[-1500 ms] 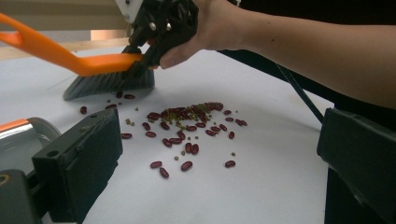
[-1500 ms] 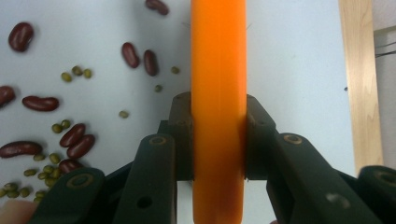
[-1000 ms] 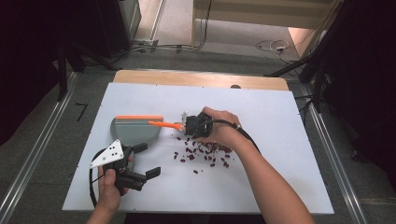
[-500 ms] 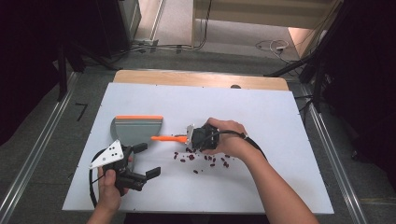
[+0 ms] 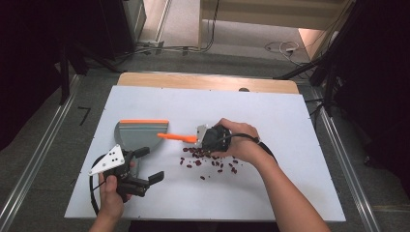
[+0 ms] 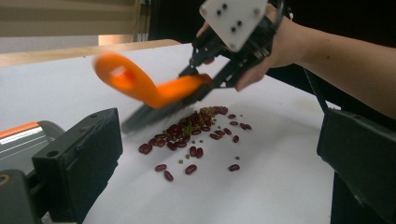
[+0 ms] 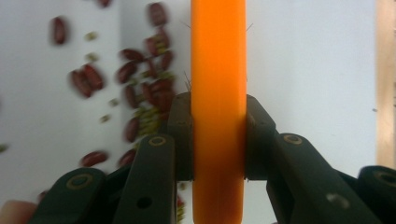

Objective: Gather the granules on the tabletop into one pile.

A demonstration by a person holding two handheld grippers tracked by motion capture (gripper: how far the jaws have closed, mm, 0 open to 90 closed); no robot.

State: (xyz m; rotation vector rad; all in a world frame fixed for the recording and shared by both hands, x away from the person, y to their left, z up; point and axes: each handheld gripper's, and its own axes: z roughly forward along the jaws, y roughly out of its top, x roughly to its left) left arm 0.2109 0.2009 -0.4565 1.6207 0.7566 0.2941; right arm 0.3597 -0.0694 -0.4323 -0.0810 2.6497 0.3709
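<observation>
My right gripper (image 5: 199, 137) is shut on the orange handle of a small brush (image 5: 176, 137); up close the orange handle (image 7: 218, 70) is clamped between both pads. Dark bristles (image 6: 142, 117) hang just over the left end of a pile of red beans (image 6: 196, 130) mixed with small green ones. The beans (image 5: 208, 160) lie scattered near the table's middle, below the right hand. A grey dustpan (image 5: 138, 134) with an orange edge sits to the left. My left gripper (image 5: 150, 164) stands open just in front of the dustpan, with nothing between its jaws.
The white table top (image 5: 290, 125) has bare room at the right and back. A wooden strip (image 5: 208, 81) runs along its far edge. Black cables trail from both grippers. Dark floor and metal rails flank the table.
The right hand has carried the brush toward the near side and slightly right, away from the dustpan's edge, and the bean pile has shifted a little with it. The left gripper has stayed put.
</observation>
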